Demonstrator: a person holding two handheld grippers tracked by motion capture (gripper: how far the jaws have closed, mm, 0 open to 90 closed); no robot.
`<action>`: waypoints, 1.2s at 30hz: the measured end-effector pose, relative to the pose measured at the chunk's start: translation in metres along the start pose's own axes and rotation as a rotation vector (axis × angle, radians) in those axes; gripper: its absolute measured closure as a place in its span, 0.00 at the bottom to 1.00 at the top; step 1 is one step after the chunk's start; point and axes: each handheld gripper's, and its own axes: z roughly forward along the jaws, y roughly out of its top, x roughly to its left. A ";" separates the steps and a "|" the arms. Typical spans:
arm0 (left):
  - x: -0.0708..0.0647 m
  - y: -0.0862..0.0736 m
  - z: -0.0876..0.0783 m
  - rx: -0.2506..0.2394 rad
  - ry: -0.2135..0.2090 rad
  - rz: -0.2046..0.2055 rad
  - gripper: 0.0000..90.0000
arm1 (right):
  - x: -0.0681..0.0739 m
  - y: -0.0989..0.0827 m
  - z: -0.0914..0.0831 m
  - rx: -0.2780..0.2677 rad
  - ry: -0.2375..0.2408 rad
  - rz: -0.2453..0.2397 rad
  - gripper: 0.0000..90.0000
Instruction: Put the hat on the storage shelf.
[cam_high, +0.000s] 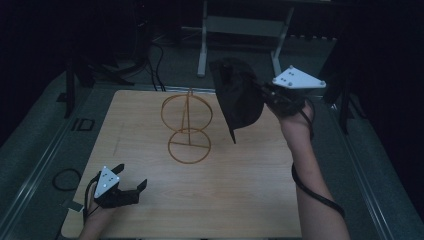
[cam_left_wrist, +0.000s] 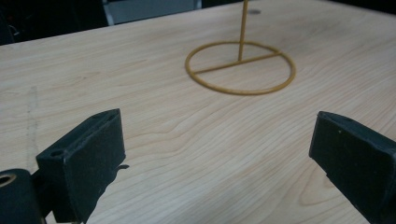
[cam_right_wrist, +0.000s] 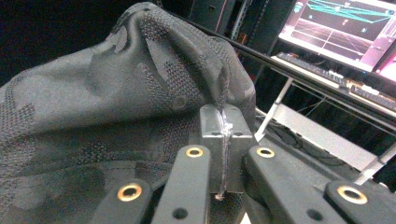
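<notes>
High view first, from the left: the left gripper (cam_high: 131, 186) is being held low over the near left corner of the pale wooden table (cam_high: 250, 200), its jaws spread wide and nothing being gripped between them. A loop of black cable (cam_high: 66, 179) is lying on the grey floor just off the table's left edge. Toward the middle of the table, a yellow wire stand with a round base, a thin upright post and a round ring at the top (cam_high: 188, 127) is being left standing free, well apart from both grippers. To its right, a dark, patterned fabric cap (cam_high: 237, 95) is being held up in the air above the table's far right part, beside the stand's upper ring and not touching it. The cap is being pinched at its edge by the right gripper (cam_high: 265, 92), whose jaws are clamped together on the cloth.

Left gripper view: the stand's base ring (cam_left_wrist: 240, 68) is being seen ahead, between the two parted jaws.

Right gripper view: a seam of the cap (cam_right_wrist: 116, 107) is being squeezed between the closed jaws, and a lit monitor (cam_right_wrist: 345, 28) is glowing at the upper right.
</notes>
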 end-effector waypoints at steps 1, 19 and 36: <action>-0.001 0.000 -0.001 -0.002 0.000 -0.001 0.04 | 0.002 0.004 0.004 0.002 -0.001 -0.006 1.00; 0.005 -0.008 -0.006 -0.027 0.002 -0.038 0.05 | 0.056 0.029 0.071 0.089 0.098 -0.089 1.00; 0.005 -0.013 -0.003 -0.022 -0.010 -0.043 0.05 | 0.078 0.006 0.101 0.202 0.188 -0.115 0.99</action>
